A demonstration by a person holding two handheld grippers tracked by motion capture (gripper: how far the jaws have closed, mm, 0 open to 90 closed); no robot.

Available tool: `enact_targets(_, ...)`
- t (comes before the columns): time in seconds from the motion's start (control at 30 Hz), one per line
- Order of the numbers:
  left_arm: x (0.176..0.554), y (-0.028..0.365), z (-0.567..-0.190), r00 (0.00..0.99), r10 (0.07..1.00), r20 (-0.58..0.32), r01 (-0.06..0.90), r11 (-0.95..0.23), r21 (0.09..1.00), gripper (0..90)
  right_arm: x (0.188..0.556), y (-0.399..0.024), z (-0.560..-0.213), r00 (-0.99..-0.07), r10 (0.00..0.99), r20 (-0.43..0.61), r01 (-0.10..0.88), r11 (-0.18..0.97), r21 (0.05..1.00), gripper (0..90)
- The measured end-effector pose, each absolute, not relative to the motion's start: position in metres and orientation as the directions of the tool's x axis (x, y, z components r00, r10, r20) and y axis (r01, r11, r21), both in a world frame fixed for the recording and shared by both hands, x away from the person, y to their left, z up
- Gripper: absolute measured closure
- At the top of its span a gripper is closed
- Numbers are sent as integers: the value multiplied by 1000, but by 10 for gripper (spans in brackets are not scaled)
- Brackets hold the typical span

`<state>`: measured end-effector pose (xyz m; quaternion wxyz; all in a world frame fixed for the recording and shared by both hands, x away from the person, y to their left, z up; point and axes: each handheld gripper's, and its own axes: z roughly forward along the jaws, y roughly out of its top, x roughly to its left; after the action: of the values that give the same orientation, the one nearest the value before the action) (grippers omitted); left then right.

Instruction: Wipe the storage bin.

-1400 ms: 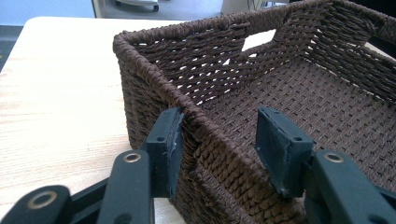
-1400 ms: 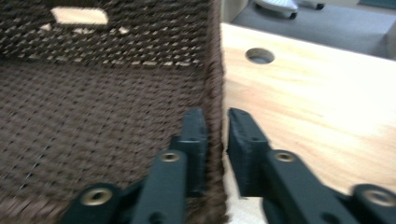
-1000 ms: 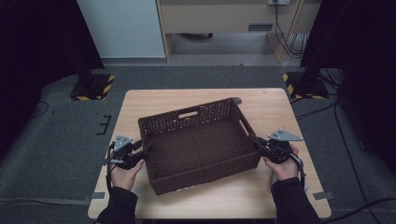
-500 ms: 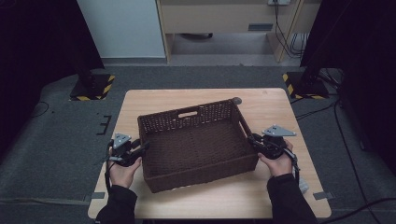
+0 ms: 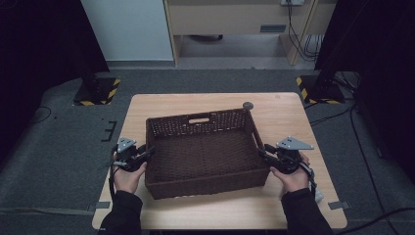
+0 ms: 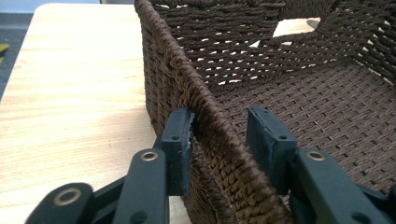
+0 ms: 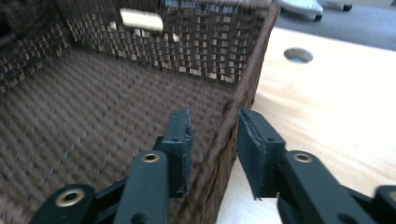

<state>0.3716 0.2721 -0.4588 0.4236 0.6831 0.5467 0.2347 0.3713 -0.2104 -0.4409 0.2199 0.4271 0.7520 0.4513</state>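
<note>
High view: dark brown woven rectangular basket (image 5: 203,152) sits mid-table on the light wooden table (image 5: 284,110), long sides running 9 to 3 o'clock, handle slot in the 12 o'clock wall. Left gripper (image 5: 147,154) at the basket's 9 o'clock wall, right gripper (image 5: 262,152) at its 3 o'clock wall, each held in a hand coming in from 6 o'clock.

Left gripper view: jaws straddle the basket rim (image 6: 205,107), one outside, one inside; outer pad touches the weave, inner pad stands clear with a gap. Jaws have just been closing, not clamped.

Right gripper view: jaws straddle the rim (image 7: 243,93), gaps on both sides, blurred. Jaws have just been opening, wall between them, no grip. Round hole in the table (image 7: 298,55) at 1 o'clock.
</note>
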Motion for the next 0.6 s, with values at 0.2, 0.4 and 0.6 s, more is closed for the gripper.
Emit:
enact_targets(0.2, 376, 276, -459, 287, 946, -149, 544, -33, 838, 630, 379, -208, -444, -544, 837, 59, 441, 226, 869, 715)
enact_targets(0.4, 373, 278, -458, 298, 945, -132, 541, -53, 839, 650, 366, -204, -445, -541, 839, 60, 441, 222, 870, 722)
enact_targets(0.6, 368, 281, -458, 313, 940, -135, 541, -60, 839, 649, 350, -203, -445, -539, 840, 67, 440, 213, 873, 714)
